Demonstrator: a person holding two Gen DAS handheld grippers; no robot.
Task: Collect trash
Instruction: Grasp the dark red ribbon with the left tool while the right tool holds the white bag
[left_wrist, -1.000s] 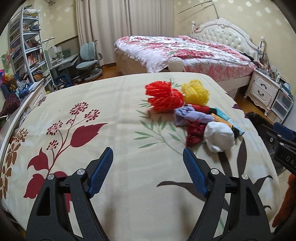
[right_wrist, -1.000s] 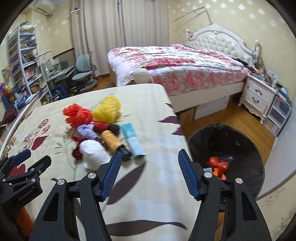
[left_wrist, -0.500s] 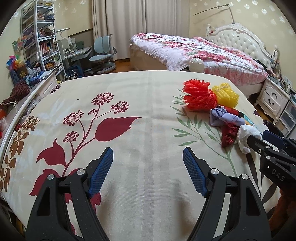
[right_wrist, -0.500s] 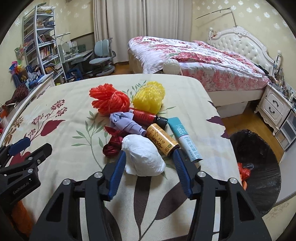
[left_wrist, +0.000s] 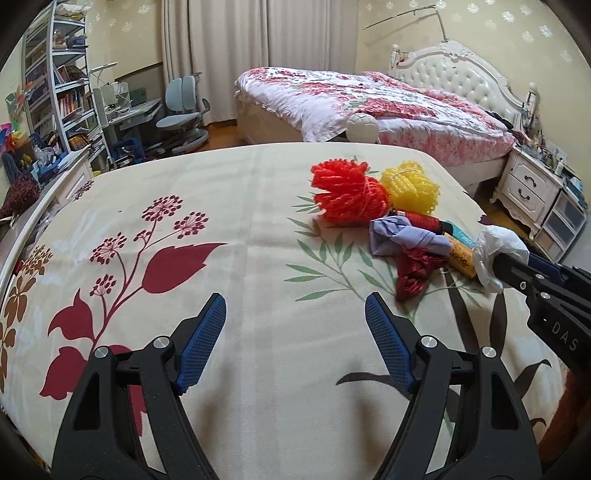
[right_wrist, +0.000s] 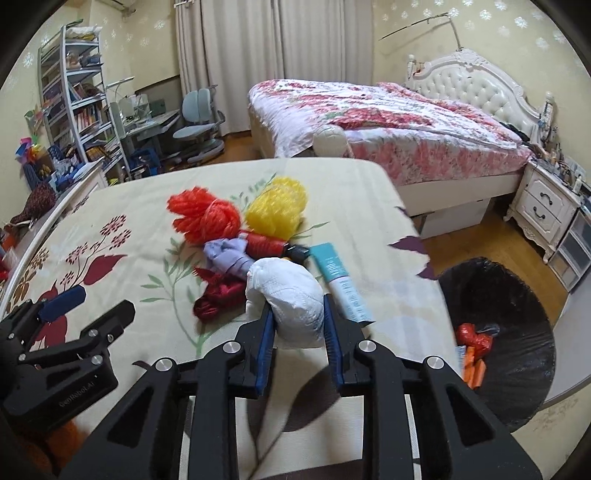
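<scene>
A heap of trash lies on the floral bedspread (left_wrist: 258, 192): a red mesh ball (right_wrist: 205, 218), a yellow mesh ball (right_wrist: 277, 205), a purple wad (right_wrist: 225, 254), a dark red wad (right_wrist: 218, 297), a red bottle (right_wrist: 264, 243) and a teal tube (right_wrist: 341, 284). My right gripper (right_wrist: 297, 314) is shut on a white crumpled paper wad (right_wrist: 291, 295), seen also in the left wrist view (left_wrist: 496, 254), lifted just off the heap. My left gripper (left_wrist: 295, 332) is open and empty over the bedspread, left of the heap.
A black-lined trash bin (right_wrist: 517, 295) stands on the floor right of the bedspread, with red and orange trash inside. A second bed (right_wrist: 388, 122), a nightstand (right_wrist: 550, 206), a desk with chair (right_wrist: 195, 122) and shelves (right_wrist: 70, 103) stand behind.
My right gripper moved from beside the bin to the heap and closed on the white paper wad, then raised it slightly. My left gripper stayed open, its view swinging left then back toward the heap.
</scene>
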